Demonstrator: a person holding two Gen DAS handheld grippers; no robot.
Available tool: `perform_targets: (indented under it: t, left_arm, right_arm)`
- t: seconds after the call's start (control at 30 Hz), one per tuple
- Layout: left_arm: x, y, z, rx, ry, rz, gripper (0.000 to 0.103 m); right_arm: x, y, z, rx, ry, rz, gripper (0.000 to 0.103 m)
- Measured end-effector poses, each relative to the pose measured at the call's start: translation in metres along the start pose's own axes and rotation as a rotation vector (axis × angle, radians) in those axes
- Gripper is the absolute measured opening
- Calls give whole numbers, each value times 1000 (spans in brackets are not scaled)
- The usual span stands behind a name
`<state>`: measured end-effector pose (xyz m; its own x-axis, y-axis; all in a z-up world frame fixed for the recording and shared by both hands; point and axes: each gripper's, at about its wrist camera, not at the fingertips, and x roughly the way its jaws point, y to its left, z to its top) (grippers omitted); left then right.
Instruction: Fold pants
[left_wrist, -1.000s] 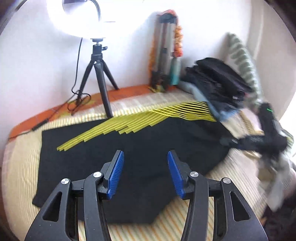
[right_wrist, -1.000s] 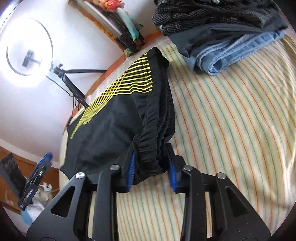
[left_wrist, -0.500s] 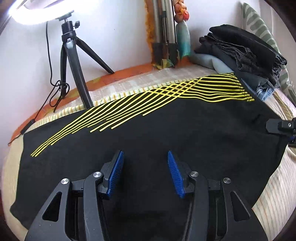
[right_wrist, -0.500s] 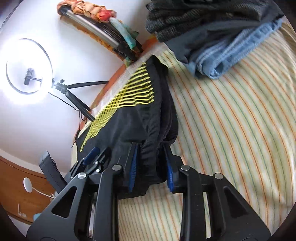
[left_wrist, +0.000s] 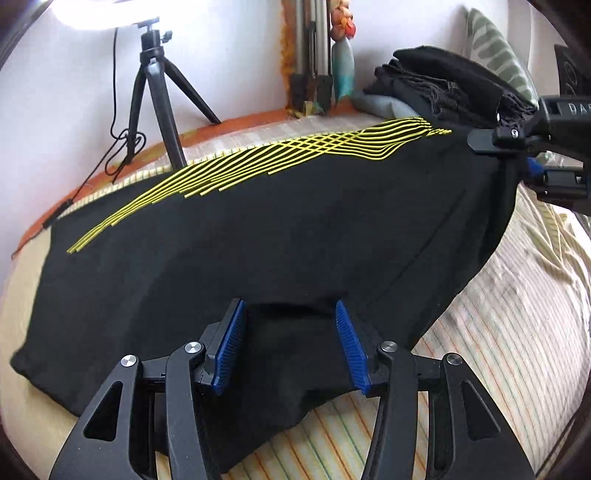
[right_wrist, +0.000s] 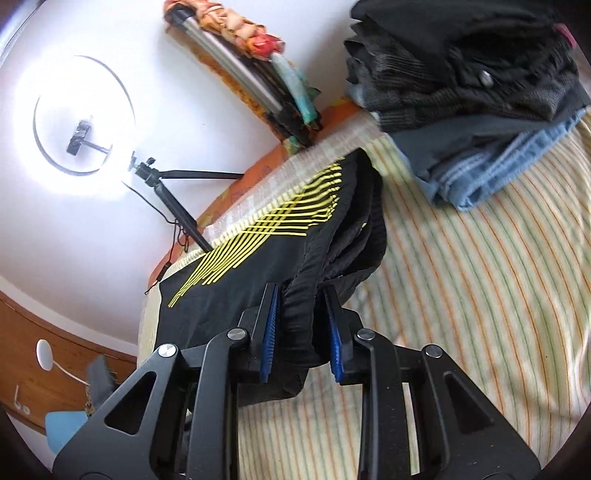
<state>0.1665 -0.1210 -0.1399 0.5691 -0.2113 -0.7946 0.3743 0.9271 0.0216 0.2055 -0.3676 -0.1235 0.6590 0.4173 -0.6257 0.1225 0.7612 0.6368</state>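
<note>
Pants (left_wrist: 258, 236) are spread across the striped bedsheet (left_wrist: 517, 325), black with yellow lines along the far edge. The right gripper (right_wrist: 301, 325) has its jaws pinched on the gathered waistband, which bunches up between the blue pads and hangs a bit past them. The left gripper (left_wrist: 291, 347) sits with jaws wide apart, straddling the near edge of the fabric, and a little hump of cloth rises right between the pads. Biggest risk I'd guess: if the left closes where it is, it might catch only the top layer, so the fold comes out lopsided or a leg gets dragged. Also that waistband wad in the right jaws looks thick and uneven, so a hard pull could let some layers slide out. Beyond the right jaws there's a pile of clothes (right_wrist: 480, 92), close enough that a wide swing might snag it.
</note>
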Motion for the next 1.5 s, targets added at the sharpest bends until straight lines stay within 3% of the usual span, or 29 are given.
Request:
perform_targets:
  t: [0.1, 0.23, 0.37, 0.53, 0.8, 1.03, 1.2, 1.4, 1.5]
  left_arm:
    - [-10, 11, 7, -24, 13, -14, 49]
    - [-55, 49, 22, -125, -79, -5, 49]
    - [-108, 113, 23, -255, -189, 51, 49]
    - [-140, 196, -4, -457, -230, 131, 50]
    - [-162, 269, -51, -619, -230, 187, 50]
    - [-173, 298, -70, -682, -243, 190, 50]
    - [-174, 312, -77, -707, -241, 188, 50]
    - [-169, 315, -78, -709, -232, 189, 50]
    - [-166, 315, -77, -707, -226, 187, 50]
  right_arm:
    - [1, 13, 2, -52, 1, 3, 25]
    - [5, 33, 8, -116, 27, 16, 25]
    - [11, 64, 11, -215, 32, -28, 24]
    - [30, 106, 9, -316, 51, -67, 24]
    - [92, 209, -29, -553, 122, -79, 22]
    - [172, 288, -91, -764, 231, -73, 21]
    - [212, 320, -137, -898, 296, -89, 21]
    - [227, 335, -168, -986, 352, -48, 21]
    - [222, 339, -167, -1011, 367, 14, 32]
